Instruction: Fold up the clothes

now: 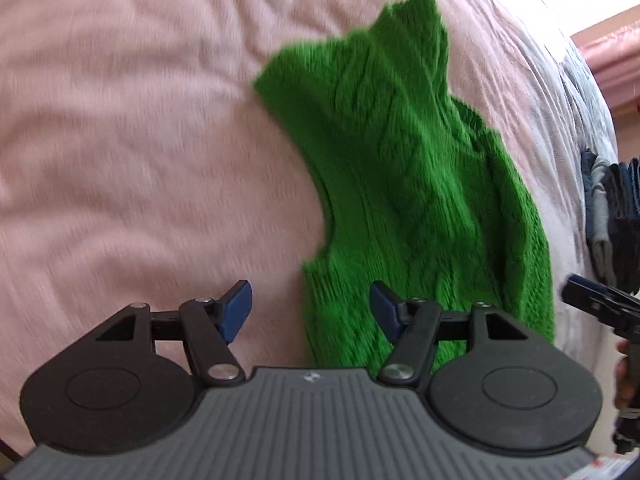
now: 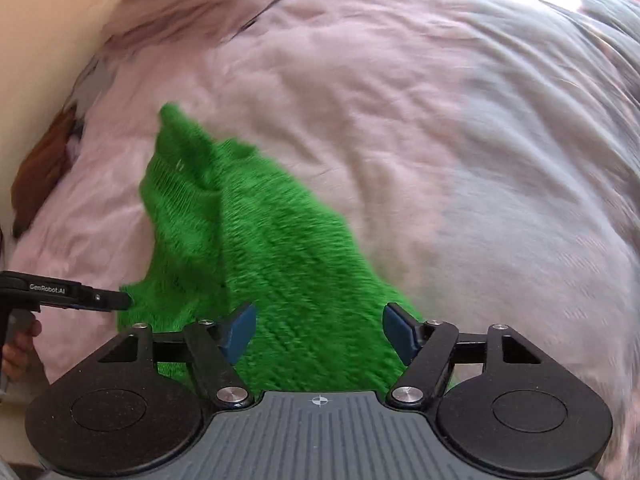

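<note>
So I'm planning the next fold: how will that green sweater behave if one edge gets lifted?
The green sweater will probably flop and drape, since its chunky knit already lies in soft layers on the bedspread. It likely stretches where pinched. It probably won't slip: the ribbed surface looks grippy, though it may drag on the wrinkled cover.

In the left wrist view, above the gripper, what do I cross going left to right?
Pink bedspread → green knit sweater → stack of dark folded clothes, with the right gripper just below it at the edge.
</note>
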The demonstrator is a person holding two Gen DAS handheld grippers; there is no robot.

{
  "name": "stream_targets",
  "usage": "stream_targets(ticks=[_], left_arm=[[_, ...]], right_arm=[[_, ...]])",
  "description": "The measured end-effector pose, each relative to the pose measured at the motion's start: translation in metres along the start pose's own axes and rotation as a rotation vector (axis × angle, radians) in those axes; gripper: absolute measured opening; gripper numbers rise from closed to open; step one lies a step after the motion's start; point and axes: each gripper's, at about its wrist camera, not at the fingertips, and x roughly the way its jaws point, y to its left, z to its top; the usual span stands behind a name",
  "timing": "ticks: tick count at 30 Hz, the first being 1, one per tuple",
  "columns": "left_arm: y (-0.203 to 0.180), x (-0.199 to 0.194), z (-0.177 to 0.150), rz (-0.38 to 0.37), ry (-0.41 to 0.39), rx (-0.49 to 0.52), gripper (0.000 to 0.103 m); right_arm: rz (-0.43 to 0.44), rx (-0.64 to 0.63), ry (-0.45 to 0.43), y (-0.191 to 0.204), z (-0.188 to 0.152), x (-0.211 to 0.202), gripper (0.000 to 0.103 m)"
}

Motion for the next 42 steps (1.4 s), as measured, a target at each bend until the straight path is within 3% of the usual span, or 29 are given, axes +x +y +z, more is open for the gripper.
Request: stream_targets(ticks=[3, 5, 6, 7, 8, 9, 10, 12, 16, 20, 22, 24, 25, 26, 27, 28, 29, 31, 36, 40, 42], left_arm=[[-0.001, 0.012, -0.025, -0.047, 0.037, -0.086, 0.061], [-0.005, 0.020, -0.034, -0.049, 0.021, -0.120, 0.061], [-0.007, 0.022, -0.035, -0.040, -0.004, -0.128, 0.056], [-0.009, 0.024, -0.035, -0.032, -0.024, -0.132, 0.042], [-0.010, 0.025, -0.034, -0.030, -0.039, -0.140, 0.031], [-0.010, 0.024, -0.031, -0.034, -0.045, -0.146, 0.013], [-0.012, 0.021, -0.027, -0.036, -0.052, -0.142, 0.010], [-0.020, 0.001, -0.019, -0.002, -0.128, -0.086, 0.009], [-0.033, -0.064, 0.005, -0.009, -0.293, -0.010, 0.009], [-0.053, -0.146, 0.041, 0.008, -0.463, 0.101, 0.008], [-0.060, -0.188, 0.060, 0.022, -0.543, 0.170, 0.008], [-0.070, -0.214, 0.087, 0.029, -0.557, 0.245, 0.011], [-0.071, -0.221, 0.101, 0.020, -0.557, 0.256, 0.016], [-0.068, -0.224, 0.112, 0.011, -0.564, 0.263, 0.021], [-0.065, -0.223, 0.123, 0.006, -0.555, 0.278, 0.035], [-0.061, -0.219, 0.131, 0.024, -0.534, 0.289, 0.051], [-0.056, -0.212, 0.138, 0.048, -0.522, 0.298, 0.055], [-0.036, -0.194, 0.140, 0.065, -0.481, 0.309, 0.056], [0.032, -0.128, 0.102, 0.025, -0.239, 0.293, 0.056], [0.061, -0.082, 0.069, -0.058, -0.085, 0.211, 0.056], [0.068, -0.065, 0.059, -0.120, -0.037, 0.147, 0.056]], right_arm=[[-0.013, -0.129, -0.010, 0.032, -0.005, 0.017, 0.069], [-0.105, -0.224, 0.010, 0.049, -0.009, 0.039, 0.069], [-0.180, -0.269, 0.011, 0.055, -0.012, 0.049, 0.063], [-0.231, -0.302, 0.007, 0.056, -0.015, 0.056, 0.047], [-0.257, -0.291, 0.027, 0.051, -0.012, 0.060, 0.002], [-0.232, -0.217, 0.016, 0.040, -0.009, 0.055, 0.003], [-0.166, -0.124, -0.010, 0.025, -0.005, 0.043, 0.003], [-0.095, -0.018, -0.055, 0.003, 0.002, 0.016, 0.003], [0.085, 0.219, -0.186, -0.040, 0.012, -0.053, 0.002], [0.225, 0.361, -0.310, -0.050, 0.021, -0.108, 0.002], [0.243, 0.429, -0.354, -0.054, 0.022, -0.124, 0.002], [0.253, 0.527, -0.344, -0.064, 0.024, -0.119, 0.005], [0.220, 0.585, -0.320, -0.067, 0.023, -0.116, 0.010], [0.167, 0.632, -0.302, -0.067, 0.019, -0.112, 0.026], [0.111, 0.667, -0.297, -0.064, 0.012, -0.112, 0.044], [0.065, 0.696, -0.295, -0.059, 0.004, -0.112, 0.051], [0.028, 0.725, -0.292, -0.052, -0.005, -0.111, 0.057], [-0.006, 0.783, -0.267, -0.036, -0.025, -0.103, 0.057], [0.042, 0.843, -0.198, 0.027, -0.055, -0.059, 0.058], [0.067, 0.848, -0.195, 0.064, -0.038, -0.016, 0.058], [0.028, 0.816, -0.215, 0.072, -0.018, 0.000, 0.059]])
